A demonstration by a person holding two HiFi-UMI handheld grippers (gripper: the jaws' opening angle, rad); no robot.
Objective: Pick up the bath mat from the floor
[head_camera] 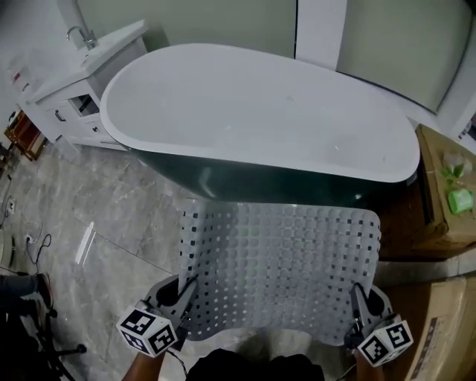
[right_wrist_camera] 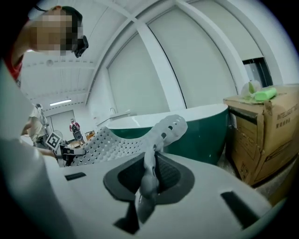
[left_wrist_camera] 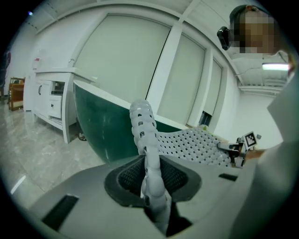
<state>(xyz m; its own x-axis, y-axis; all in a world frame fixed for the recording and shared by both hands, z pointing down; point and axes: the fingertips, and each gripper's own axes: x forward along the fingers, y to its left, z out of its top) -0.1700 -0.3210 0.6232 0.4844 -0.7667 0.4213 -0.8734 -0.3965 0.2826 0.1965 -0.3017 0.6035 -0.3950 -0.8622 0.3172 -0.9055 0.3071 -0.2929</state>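
Right now, your left gripper and right gripper each have their fingers pinched tight on a near corner of the pale grey perforated rubber bath mat. It is stretched between them, raised off the floor, just in front of the dark green, white-lined oval bathtub.

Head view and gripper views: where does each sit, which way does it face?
Head view: on the head, steeply down onto bath mat and bathtub; left gripper and right gripper show.
Left gripper view: on that gripper, along jaws shut on the mat's edge, towards bathtub and vanity; the person shows.
Right gripper view: likewise, on the opposite edge, towards bathtub and cardboard box.
Shared: both gripper views show mat, bathtub and the other gripper.
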